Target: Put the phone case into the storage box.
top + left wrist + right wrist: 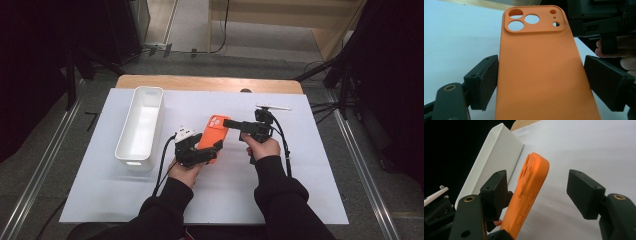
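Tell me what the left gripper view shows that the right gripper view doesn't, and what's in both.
Left gripper view: the flat back of the orange phone case with its round camera cutouts, clamped at both long edges by the left gripper, and the fingers of the person's right hand.

Right gripper view: the case's side edge with its raised buttons, the white rectangular bin behind it, and the right gripper open around the case, its right pad clear of it.

Both: the same orange case over the white table cover.
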`<state>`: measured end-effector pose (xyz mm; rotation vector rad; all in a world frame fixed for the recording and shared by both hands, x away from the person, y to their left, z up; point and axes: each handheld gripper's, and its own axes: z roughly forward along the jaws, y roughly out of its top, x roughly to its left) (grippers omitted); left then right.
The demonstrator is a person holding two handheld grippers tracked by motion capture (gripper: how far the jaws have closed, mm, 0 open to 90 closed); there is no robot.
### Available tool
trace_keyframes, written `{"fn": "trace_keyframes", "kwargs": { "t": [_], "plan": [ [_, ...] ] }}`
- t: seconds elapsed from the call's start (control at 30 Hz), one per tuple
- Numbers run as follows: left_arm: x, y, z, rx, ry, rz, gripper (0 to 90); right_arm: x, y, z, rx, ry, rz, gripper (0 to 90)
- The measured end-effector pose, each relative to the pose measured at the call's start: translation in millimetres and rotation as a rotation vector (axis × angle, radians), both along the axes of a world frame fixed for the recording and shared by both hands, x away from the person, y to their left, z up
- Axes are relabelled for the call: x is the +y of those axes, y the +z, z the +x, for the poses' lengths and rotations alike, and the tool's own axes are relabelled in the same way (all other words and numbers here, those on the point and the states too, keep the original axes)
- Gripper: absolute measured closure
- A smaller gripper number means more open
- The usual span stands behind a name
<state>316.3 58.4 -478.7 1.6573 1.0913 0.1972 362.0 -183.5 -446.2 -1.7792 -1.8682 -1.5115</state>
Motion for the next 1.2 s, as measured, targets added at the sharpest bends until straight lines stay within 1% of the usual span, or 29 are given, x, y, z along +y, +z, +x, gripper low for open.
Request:
{"fn": "trace_keyframes", "kwargs": {
  "t": [0.1, 0.2, 0.23, 0.4, 0.57, 0.7, 0.73, 0.77, 0.93, 1.1, 1.17, 1.2],
  "plan": [
    [0.7, 0.4, 0.2, -0.002, 0.004, -0.003, 14.8, 2.2, -0.7, 3.6, 0.018, -0.003, -0.001, 36.5],
    [0.7, 0.6, 0.0, -0.003, 0.004, -0.002, 14.8, 2.8, -0.8, 5.0, 0.019, -0.003, 0.004, 37.2],
    [0.7, 0.6, -0.1, -0.004, 0.004, -0.001, 14.8, 3.7, -0.4, 6.3, 0.027, -0.005, 0.002, 38.3],
    [-0.7, 0.1, -1.2, -0.005, 0.002, 0.008, 14.8, 4.9, -0.2, 9.3, 0.036, -0.013, 0.003, 41.0],
    [-1.1, -0.2, -1.5, -0.007, 0.000, 0.009, 14.8, 4.4, 0.1, 12.7, 0.064, -0.029, 0.018, 46.2],
    [-1.9, -0.2, -2.4, -0.007, -0.004, 0.008, 14.8, 4.0, -1.3, 14.4, 0.077, -0.033, 0.028, 48.1],
    [-2.6, -0.3, -3.1, -0.012, -0.005, 0.011, 14.8, 3.3, -2.1, 15.4, 0.096, -0.035, 0.041, 51.3],
    [-2.6, -0.3, -3.1, -0.012, -0.005, 0.011, 14.8, 3.3, -2.4, 15.7, 0.104, -0.036, 0.044, 52.6],
    [-3.3, -1.0, -3.6, -0.011, -0.009, 0.013, 14.8, 3.4, -2.2, 15.9, 0.117, -0.045, 0.050, 57.0],
    [-4.2, -1.6, -4.0, -0.011, -0.007, 0.016, 14.8, 3.9, -1.6, 16.3, 0.130, -0.042, 0.060, 65.6],
    [-4.3, -1.6, -4.2, -0.012, -0.008, 0.019, 14.8, 4.2, -1.4, 16.3, 0.135, -0.040, 0.062, 66.9],
    [-4.4, -1.6, -4.4, -0.013, -0.011, 0.020, 14.8, 4.6, -1.0, 15.9, 0.131, -0.042, 0.061, 69.5]
  ]
}}
